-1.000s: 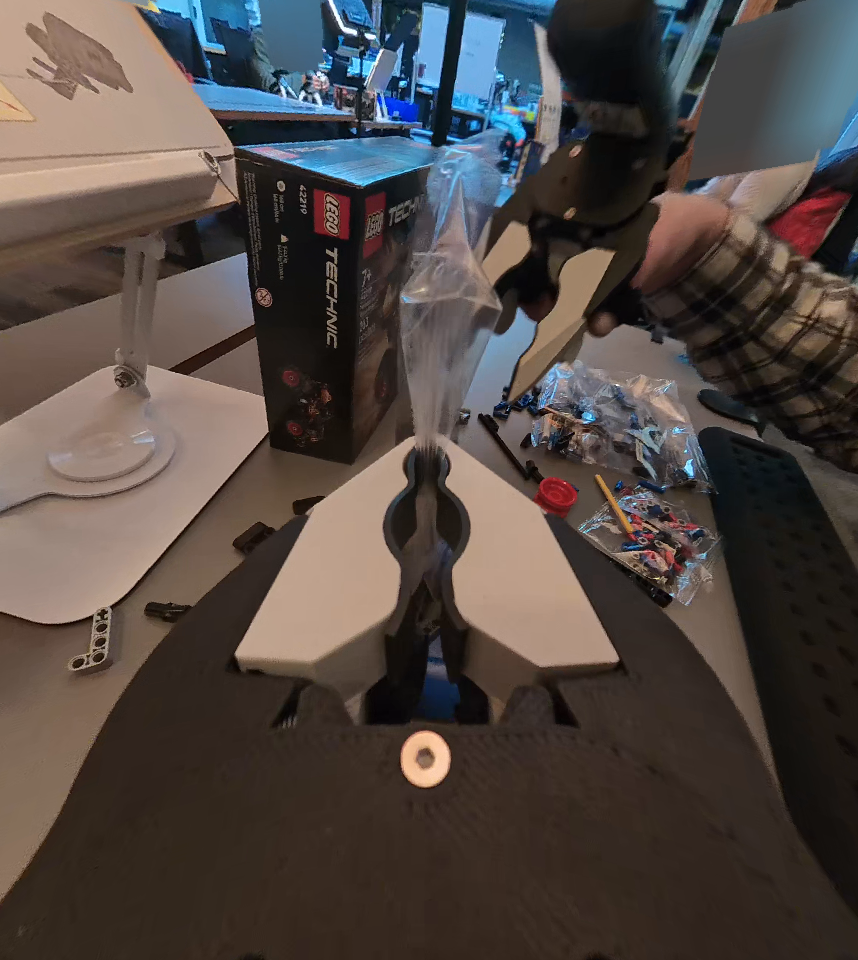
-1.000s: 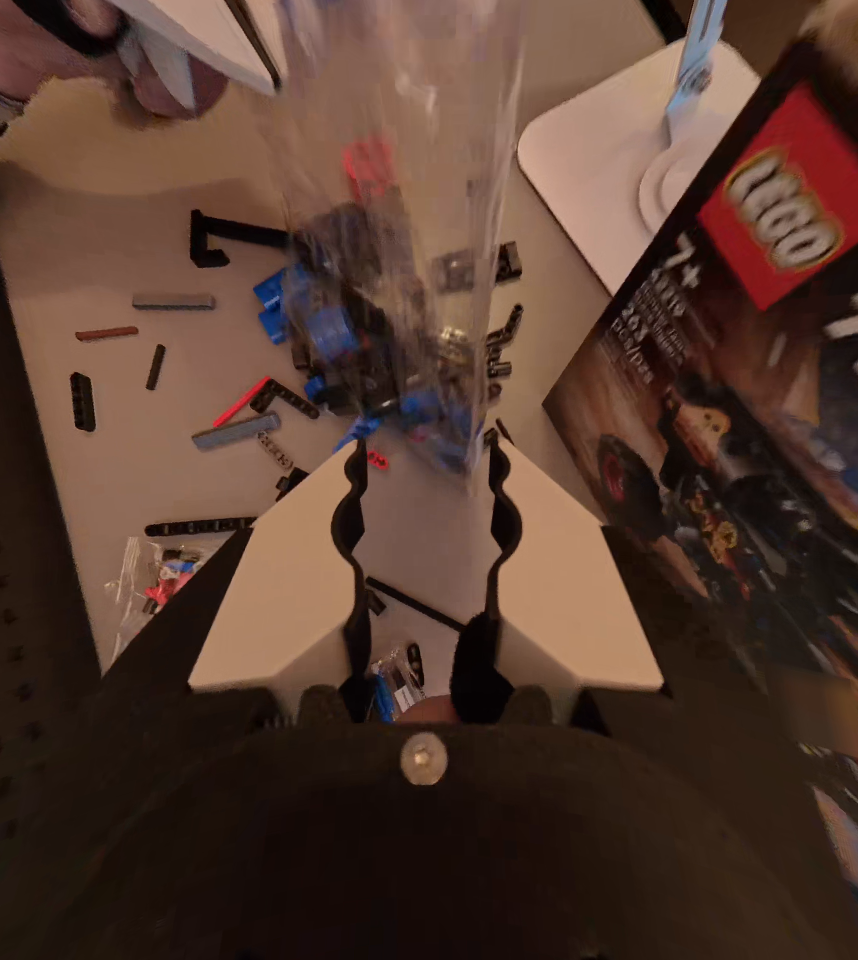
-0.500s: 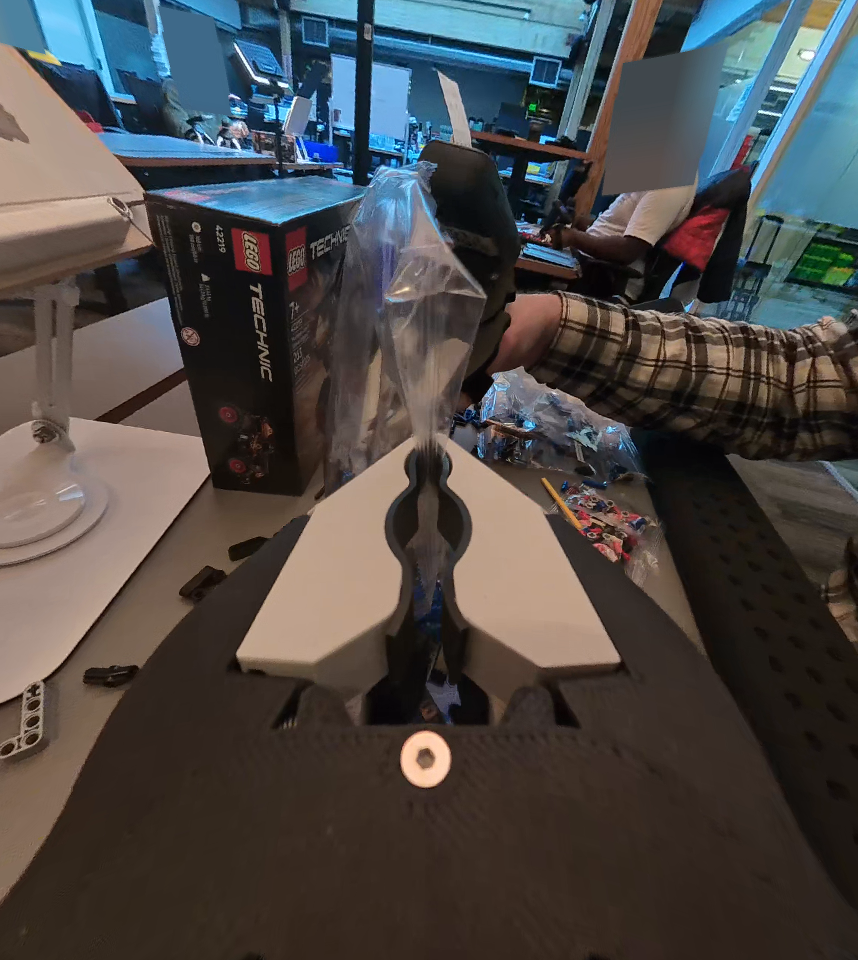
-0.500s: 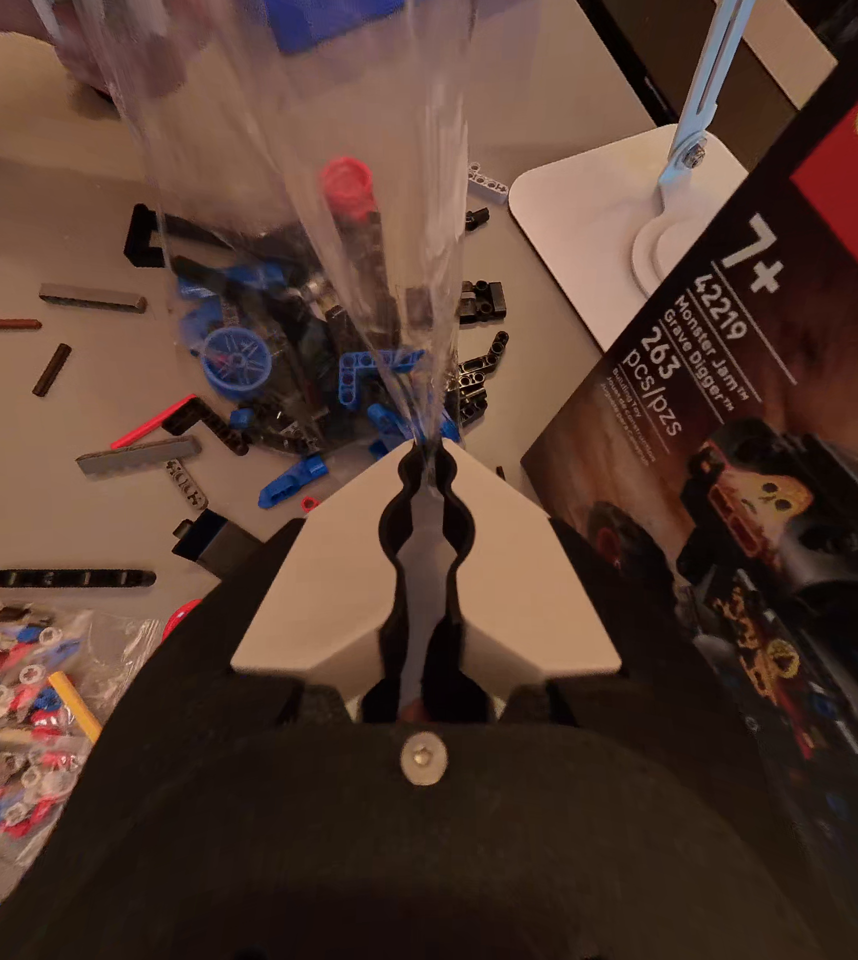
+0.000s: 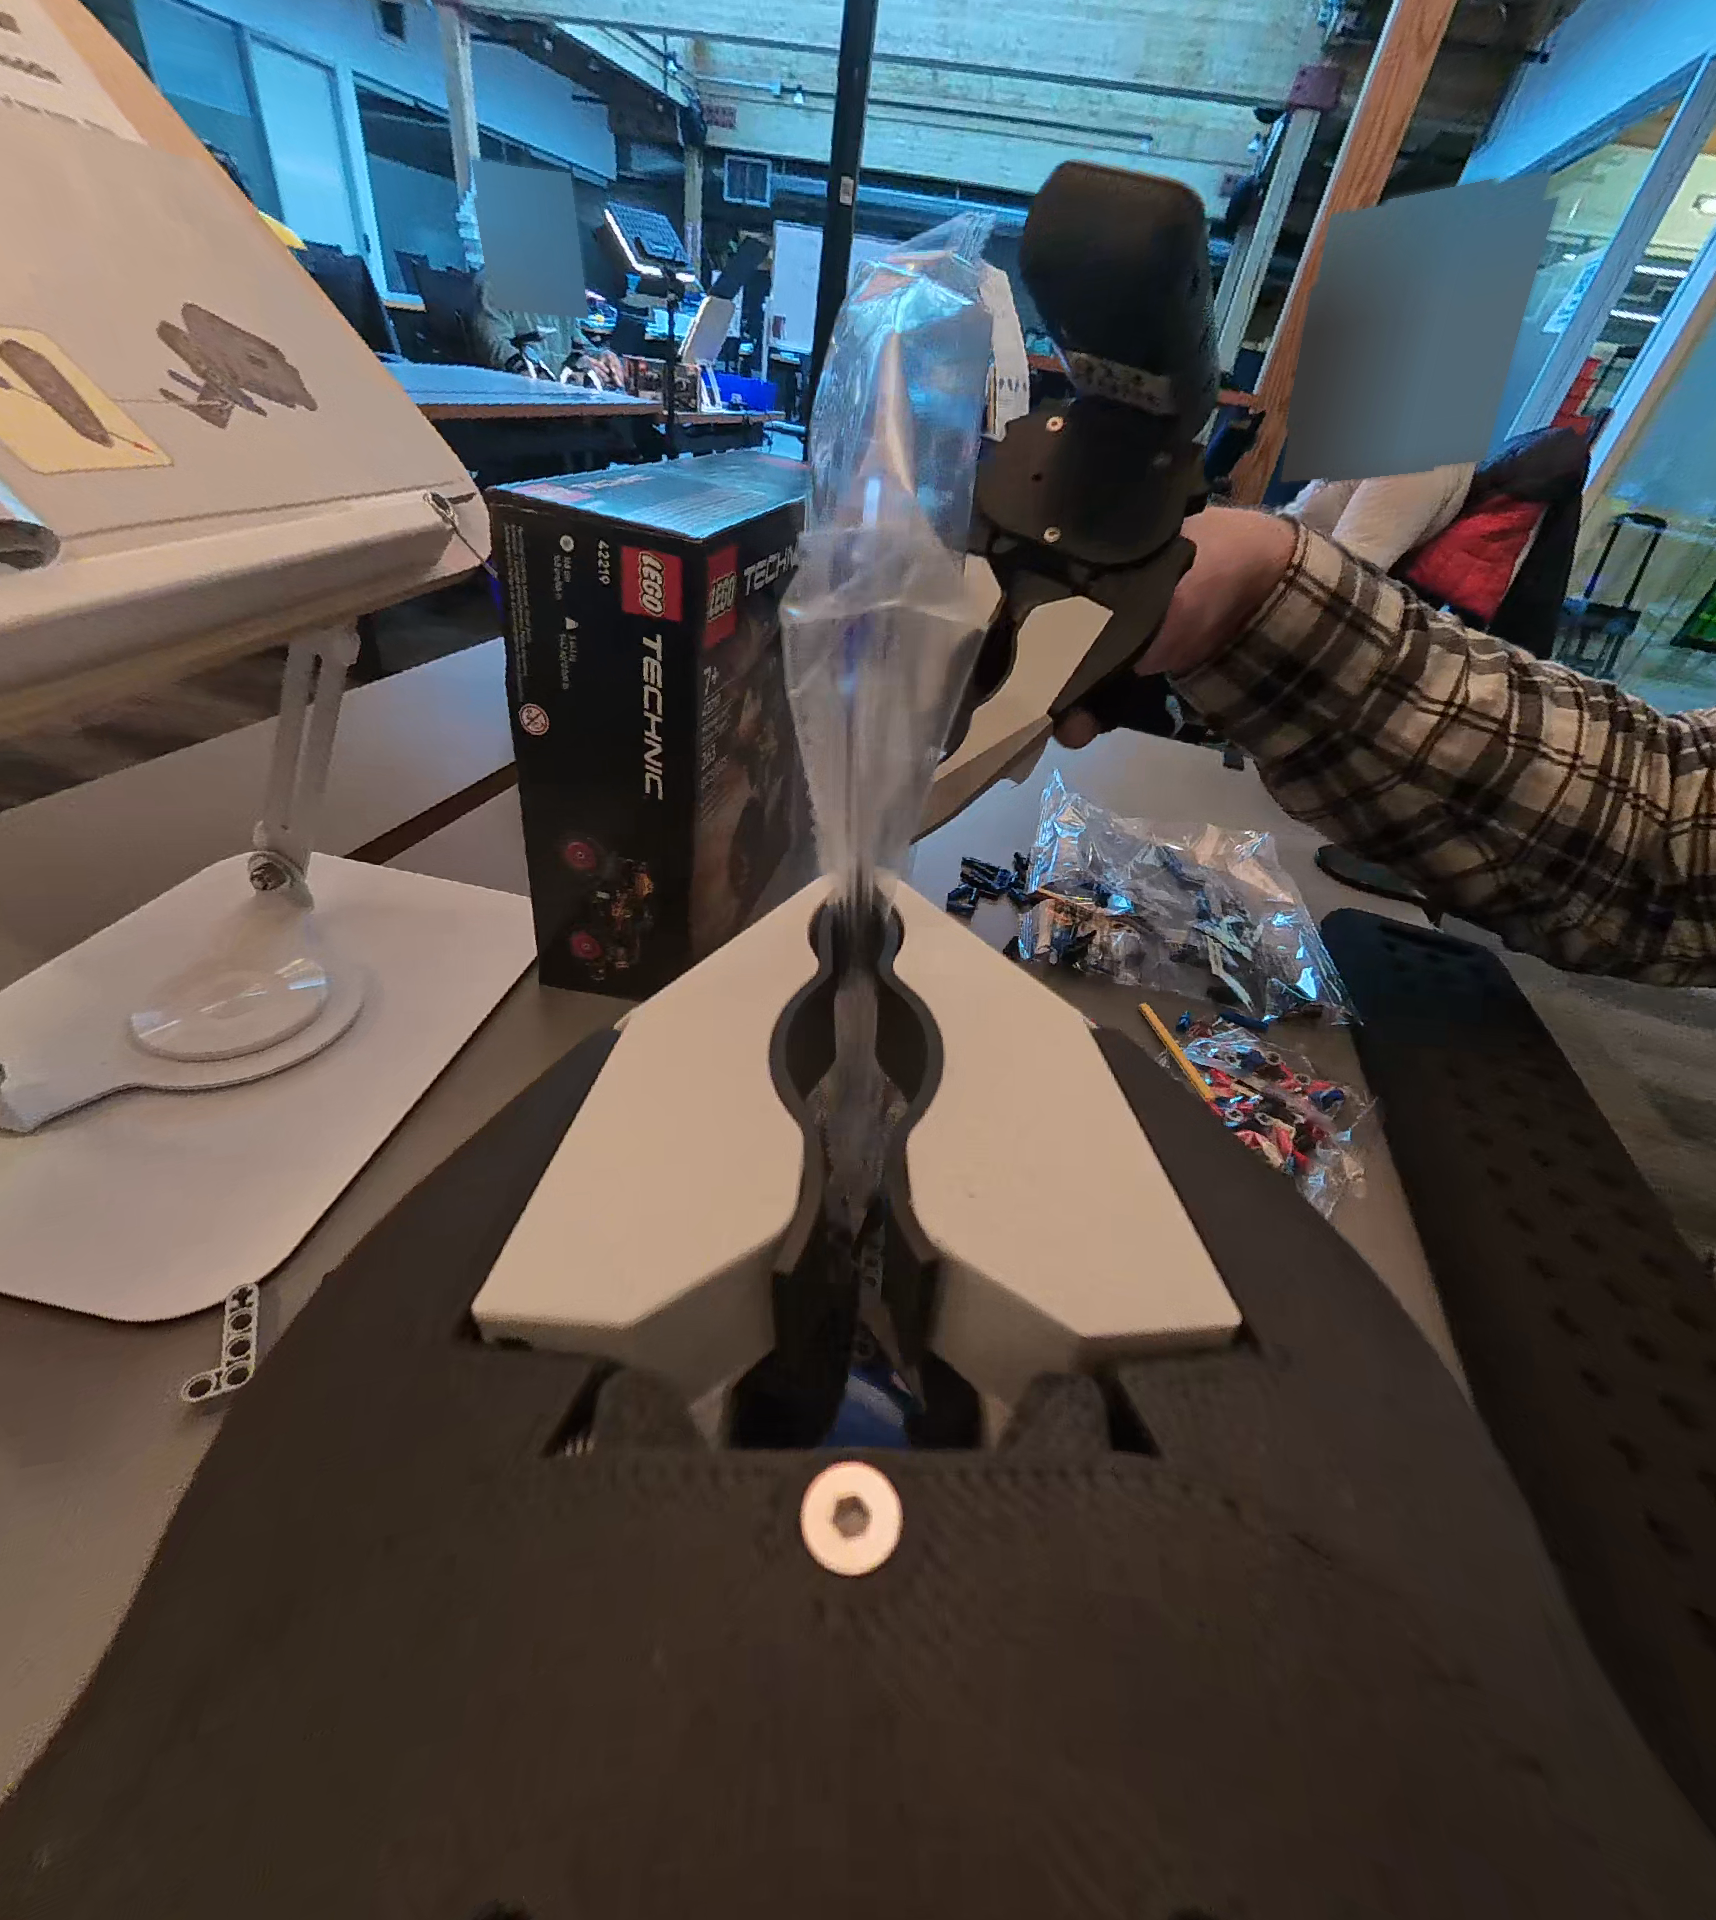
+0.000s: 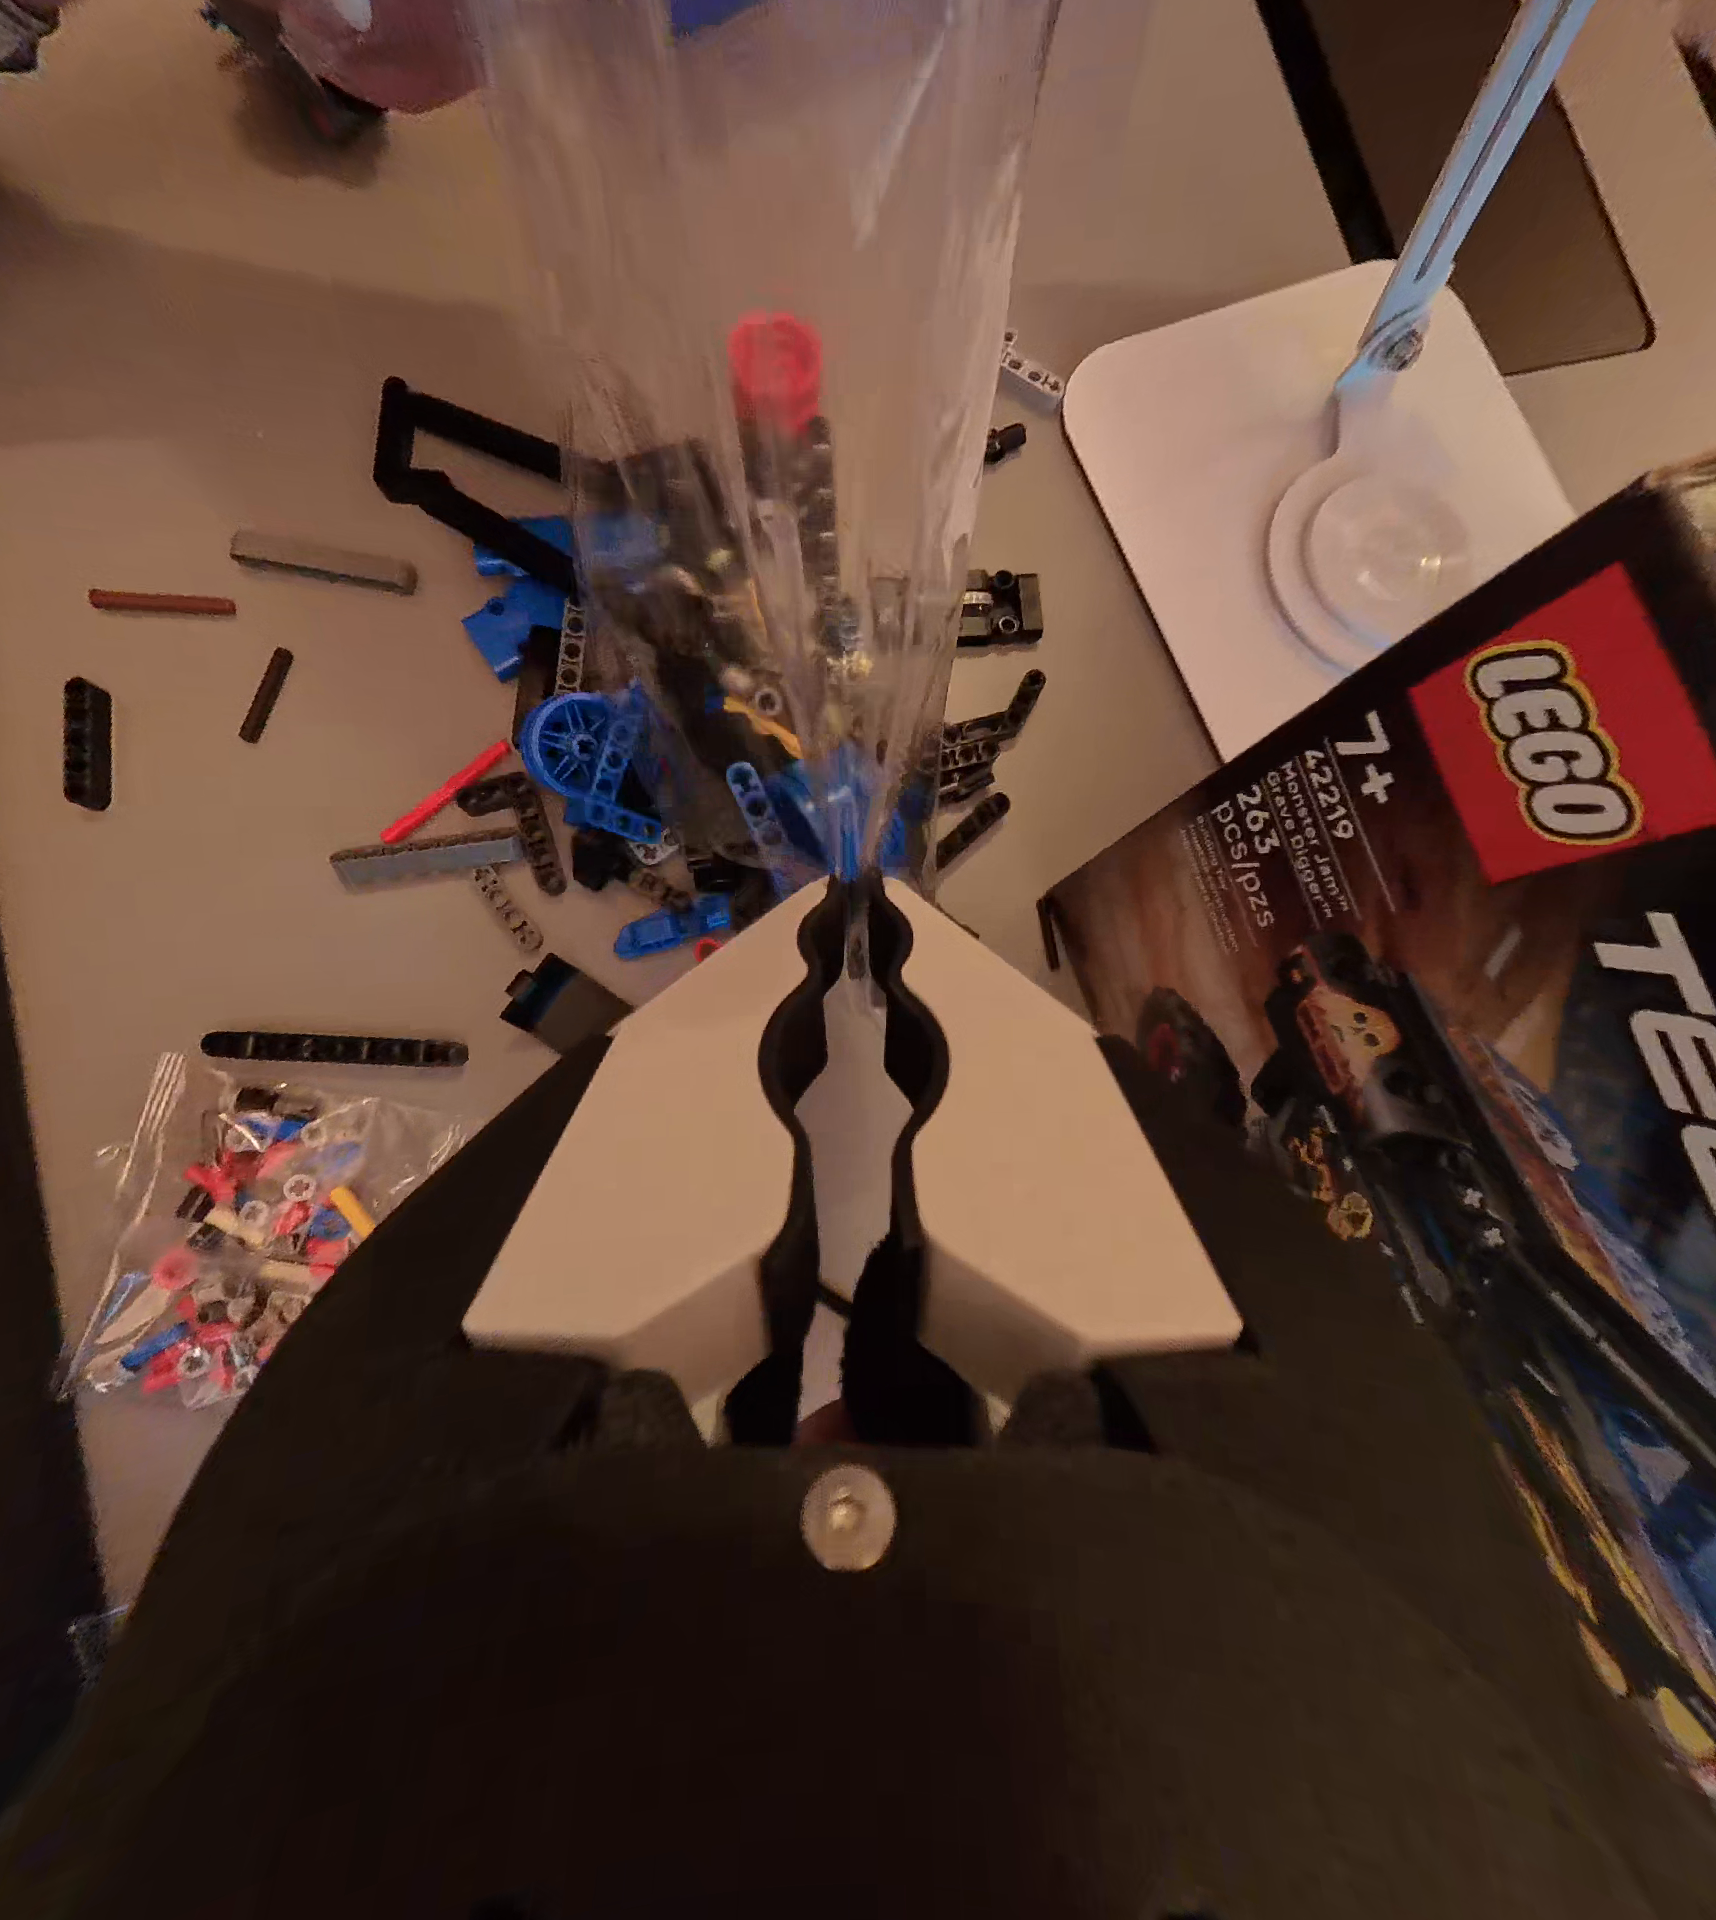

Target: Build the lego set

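A clear plastic bag (image 5: pixel 885 540) is stretched between both grippers above the table. My left gripper (image 5: pixel 856 894) is shut on one end of it. My right gripper (image 6: pixel 852 883) is shut on the other end of the bag (image 6: pixel 760 312) and points down at the table; in the left wrist view it (image 5: pixel 979 769) shows behind the bag, held by a hand in a plaid sleeve. A pile of loose blue, black and grey pieces (image 6: pixel 605 769) lies on the table under the bag. Whether any pieces are still inside the bag is unclear.
The black set box (image 5: pixel 646 707) stands behind the bag, and it fills the right of the right wrist view (image 6: pixel 1456 935). A white book stand (image 5: pixel 158 1091) holds the booklet at left. Two sealed bags of small pieces (image 5: pixel 1166 914) (image 6: pixel 230 1226) and a black perforated mat (image 5: pixel 1560 1247) lie at right.
A second ago my right gripper was open beside the bag; it shut on the bag's end and has since risen with it. My left gripper kept its hold.
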### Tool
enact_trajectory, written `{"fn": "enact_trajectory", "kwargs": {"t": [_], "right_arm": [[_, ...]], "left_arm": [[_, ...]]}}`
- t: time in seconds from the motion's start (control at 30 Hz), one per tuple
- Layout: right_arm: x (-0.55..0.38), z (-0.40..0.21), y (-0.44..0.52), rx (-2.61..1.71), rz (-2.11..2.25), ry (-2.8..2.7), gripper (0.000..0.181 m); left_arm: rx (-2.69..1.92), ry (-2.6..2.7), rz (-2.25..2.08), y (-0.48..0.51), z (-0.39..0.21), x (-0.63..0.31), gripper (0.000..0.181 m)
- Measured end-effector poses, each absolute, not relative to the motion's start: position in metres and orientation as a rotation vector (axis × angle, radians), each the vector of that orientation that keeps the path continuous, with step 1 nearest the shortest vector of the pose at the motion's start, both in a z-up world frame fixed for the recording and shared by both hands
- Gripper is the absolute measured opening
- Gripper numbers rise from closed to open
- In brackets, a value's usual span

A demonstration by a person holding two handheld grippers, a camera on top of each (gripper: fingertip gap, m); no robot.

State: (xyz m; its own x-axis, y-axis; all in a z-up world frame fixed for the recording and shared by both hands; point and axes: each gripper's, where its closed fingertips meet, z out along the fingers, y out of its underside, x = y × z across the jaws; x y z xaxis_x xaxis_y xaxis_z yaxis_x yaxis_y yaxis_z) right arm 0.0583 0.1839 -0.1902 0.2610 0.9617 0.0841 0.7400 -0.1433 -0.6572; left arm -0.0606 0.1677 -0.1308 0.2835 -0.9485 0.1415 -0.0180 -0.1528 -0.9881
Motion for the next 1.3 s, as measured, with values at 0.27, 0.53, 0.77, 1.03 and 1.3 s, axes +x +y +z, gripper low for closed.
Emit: {"fn": "enact_trajectory", "kwargs": {"t": [0.27, 0.53, 0.77, 1.03, 1.3], "right_arm": [[0.063, -0.181, 0.179, -1.993, 0.414, -1.56, 0.001], [0.067, -0.17, 0.175, -2.001, 0.329, -1.608, 0.002], [0.072, -0.149, 0.174, -1.968, 0.193, -1.631, 0.001], [0.08, -0.124, 0.173, -1.93, 0.34, -1.557, 0.001], [0.118, -0.086, 0.173, -1.884, 0.558, -1.352, 0.002]], "left_arm": [[-1.495, 0.929, -1.09, 0.172, -0.137, -0.062, 0.0], [-1.488, 0.903, -1.12, 0.175, -0.139, -0.061, 0.0], [-1.405, 0.881, -1.168, 0.169, -0.124, -0.06, 0.001], [-1.312, 0.85, -1.121, 0.163, -0.096, -0.051, 0.014], [-1.313, 0.79, -1.07, 0.17, -0.092, -0.055, 0.035]]}}
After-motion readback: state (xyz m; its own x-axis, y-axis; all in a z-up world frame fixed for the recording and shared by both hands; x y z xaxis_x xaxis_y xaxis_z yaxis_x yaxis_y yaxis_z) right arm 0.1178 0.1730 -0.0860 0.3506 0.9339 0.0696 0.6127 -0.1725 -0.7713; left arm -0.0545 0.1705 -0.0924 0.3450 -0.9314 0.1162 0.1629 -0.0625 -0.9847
